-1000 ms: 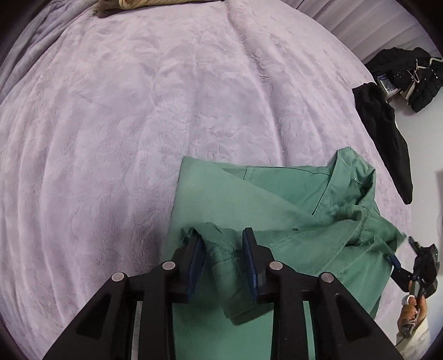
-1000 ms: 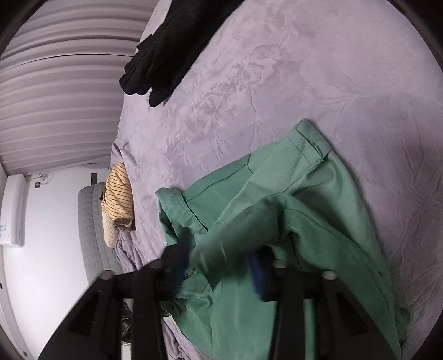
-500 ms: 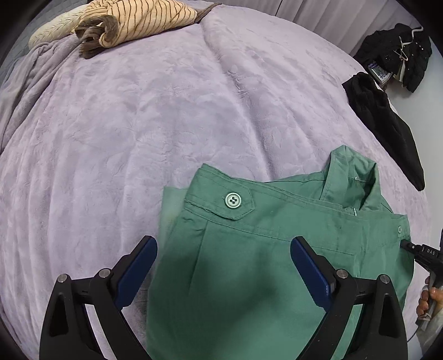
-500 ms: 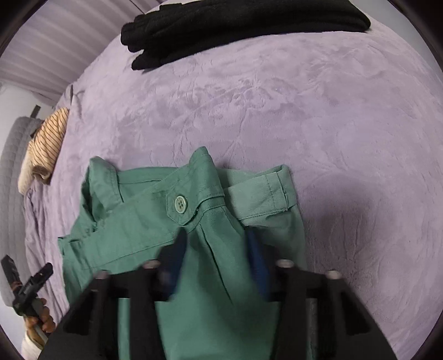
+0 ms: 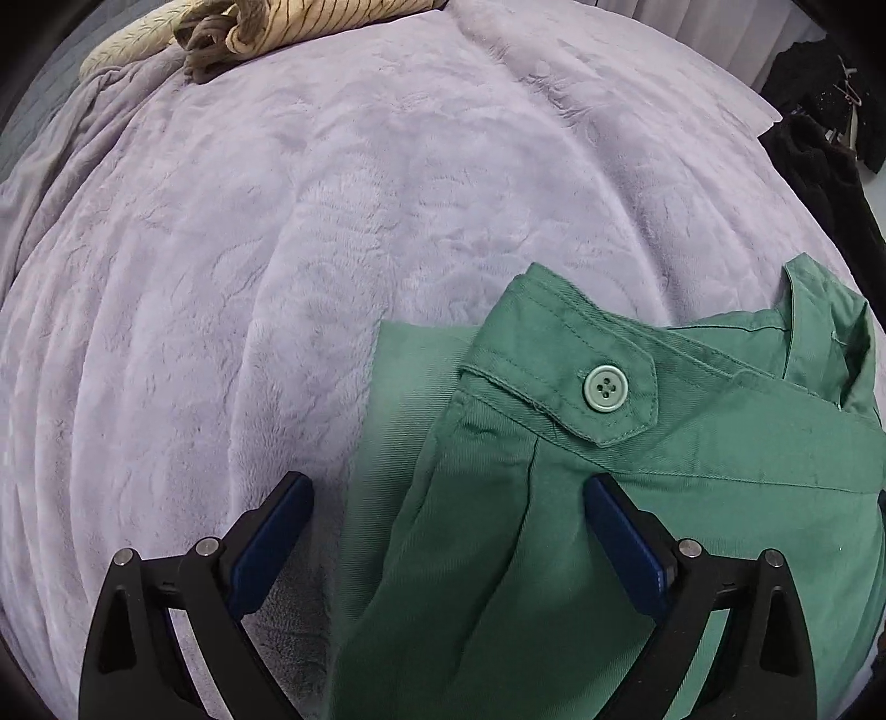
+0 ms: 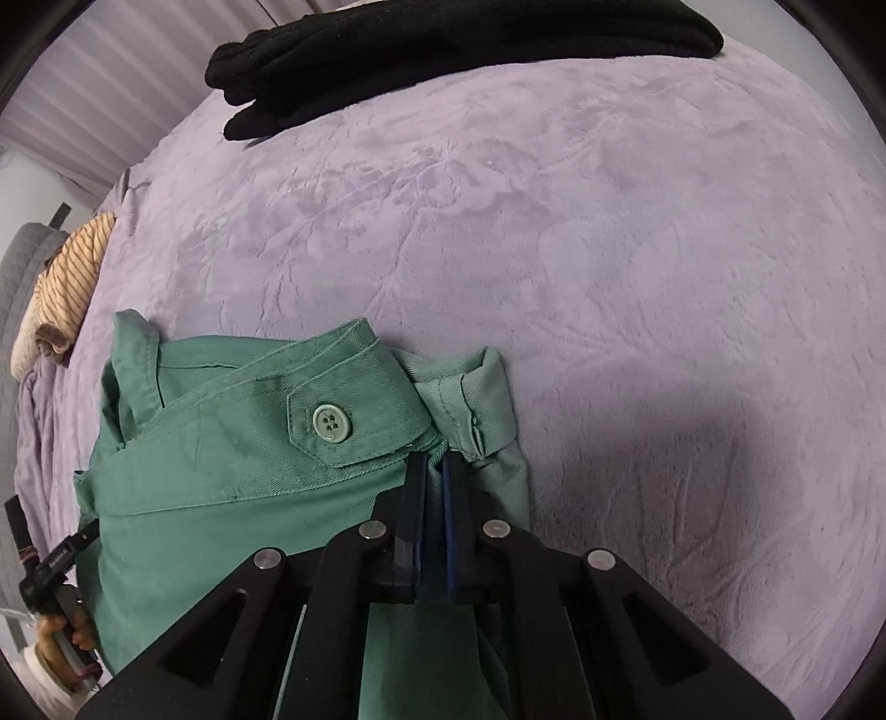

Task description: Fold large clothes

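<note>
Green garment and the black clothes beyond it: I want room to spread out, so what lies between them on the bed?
Nothing: in the right wrist view only bare purple blanket separates the green garment from the black clothes.

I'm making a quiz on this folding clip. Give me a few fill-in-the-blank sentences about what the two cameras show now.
1. The green garment lies on a ____ blanket.
2. The right gripper is ____ on the green cloth.
3. The left gripper stands ____.
4. The tab's button has ____ holes.

Missing: purple; shut; open; four
</note>
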Available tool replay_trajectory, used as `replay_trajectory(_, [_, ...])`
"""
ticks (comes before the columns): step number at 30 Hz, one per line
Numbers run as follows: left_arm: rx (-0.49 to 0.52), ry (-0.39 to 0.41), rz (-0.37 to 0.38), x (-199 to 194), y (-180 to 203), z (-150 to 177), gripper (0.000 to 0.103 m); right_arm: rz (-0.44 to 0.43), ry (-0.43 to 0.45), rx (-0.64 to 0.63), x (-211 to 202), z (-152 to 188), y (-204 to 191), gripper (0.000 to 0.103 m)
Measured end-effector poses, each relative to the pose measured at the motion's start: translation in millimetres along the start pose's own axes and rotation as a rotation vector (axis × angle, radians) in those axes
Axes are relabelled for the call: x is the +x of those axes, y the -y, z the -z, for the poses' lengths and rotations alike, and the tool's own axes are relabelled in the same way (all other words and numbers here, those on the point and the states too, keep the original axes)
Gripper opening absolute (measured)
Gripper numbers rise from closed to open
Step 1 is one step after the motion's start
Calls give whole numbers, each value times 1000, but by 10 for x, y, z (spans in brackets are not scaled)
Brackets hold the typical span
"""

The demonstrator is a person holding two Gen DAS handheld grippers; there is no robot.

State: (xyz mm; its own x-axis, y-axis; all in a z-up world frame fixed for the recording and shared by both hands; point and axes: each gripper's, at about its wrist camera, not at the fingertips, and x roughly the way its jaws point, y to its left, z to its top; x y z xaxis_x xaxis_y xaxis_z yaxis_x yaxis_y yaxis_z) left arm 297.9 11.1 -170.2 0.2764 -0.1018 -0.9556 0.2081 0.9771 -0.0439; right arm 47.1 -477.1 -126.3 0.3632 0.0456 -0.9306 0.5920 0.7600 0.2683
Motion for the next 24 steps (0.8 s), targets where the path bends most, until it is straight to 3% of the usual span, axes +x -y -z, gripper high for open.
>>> replay_trajectory(3, [13,8,-29,-199,-48,13,100,-6,-21,89,-187,8,125,16])
replay_trajectory(5, [31,27,-26,-377,-89,82,100,-3,13,114,-407,66,140,16])
replay_trajectory(11, [53,12,-16,-684,-164,541,100,-5,61,-47,-916,544,-189,15])
replay_trajectory(13, [46,1,-24,-695,-200,756,100,-15,35,-97,-921,737,-335,15])
replay_trajectory(16, [27,-44,-58,-560,-333,1002,100,49,-12,-142,-805,1000,-341,15])
replay_trajectory(20, [-13,-61,-28,-432,-520,1221,100,140,-72,-91,-648,1249,-2,11])
replay_trajectory(24, [-4,-54,-28,-437,-520,1279,100,129,-70,-57,-643,1373,175,6])
